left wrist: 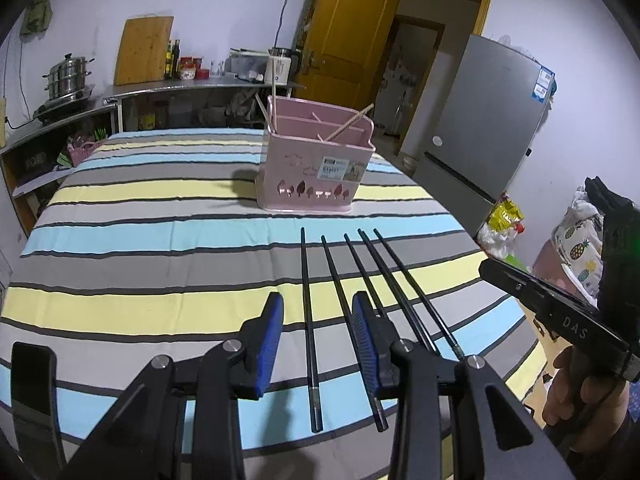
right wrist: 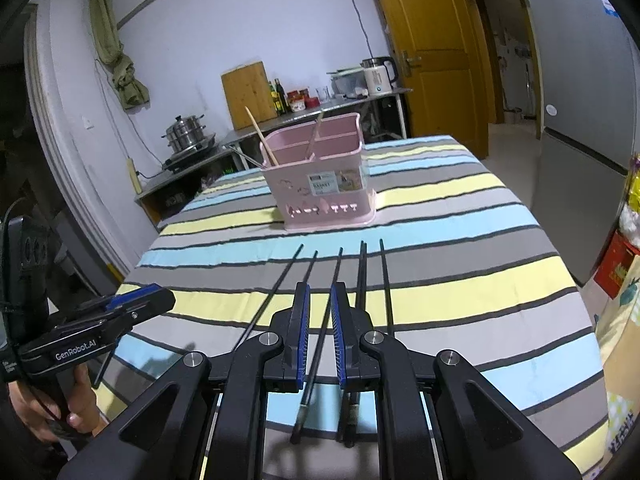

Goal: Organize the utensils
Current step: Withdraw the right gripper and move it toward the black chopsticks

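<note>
Several black chopsticks (left wrist: pixel 306 280) lie side by side on the striped tablecloth (left wrist: pixel 160 200), pointing at a pink utensil holder (left wrist: pixel 316 168) that has light wooden chopsticks (left wrist: pixel 350 122) leaning in it. My left gripper (left wrist: pixel 318 300) hangs open just above the cloth, with the leftmost black chopstick between its blue pads (left wrist: pixel 272 336). In the right wrist view, my right gripper (right wrist: pixel 321 292) is low over the row with only a narrow gap. The middle chopstick (right wrist: pixel 320 340) runs under that gap and the pads are not pressing on it. The holder (right wrist: pixel 324 188) stands beyond.
A grey fridge (left wrist: pixel 480 120) stands right of the table, with bags (left wrist: pixel 504 216) on the floor beside it. A counter behind holds a steamer pot (left wrist: pixel 68 76) and a cutting board (left wrist: pixel 144 50). A hand (right wrist: pixel 80 412) holds the left tool at the table's left edge.
</note>
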Motion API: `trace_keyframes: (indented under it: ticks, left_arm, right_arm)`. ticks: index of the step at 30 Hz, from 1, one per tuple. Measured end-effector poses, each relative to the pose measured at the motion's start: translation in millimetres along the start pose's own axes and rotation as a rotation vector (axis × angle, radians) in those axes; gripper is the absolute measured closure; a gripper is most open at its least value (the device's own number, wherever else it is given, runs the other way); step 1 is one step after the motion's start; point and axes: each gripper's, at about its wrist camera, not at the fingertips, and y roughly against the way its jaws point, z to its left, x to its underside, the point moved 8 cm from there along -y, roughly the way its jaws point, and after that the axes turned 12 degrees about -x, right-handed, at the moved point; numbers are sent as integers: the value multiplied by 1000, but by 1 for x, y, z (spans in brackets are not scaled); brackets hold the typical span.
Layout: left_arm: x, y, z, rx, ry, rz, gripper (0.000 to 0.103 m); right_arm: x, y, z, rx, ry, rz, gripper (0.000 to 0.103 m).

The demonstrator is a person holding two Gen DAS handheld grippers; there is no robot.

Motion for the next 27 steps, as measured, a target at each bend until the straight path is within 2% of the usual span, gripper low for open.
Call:
trace_keyframes:
  ticks: [9,27]
  left_arm:
    - [-3,-38,-5,-2,-18,62,66]
    - [-19,-129,-16,-27,-75,182,66]
  right_arm:
    - [4,-25,-26,23,-32,50,92]
    - [-6,-100,-77,109,-15,216,92]
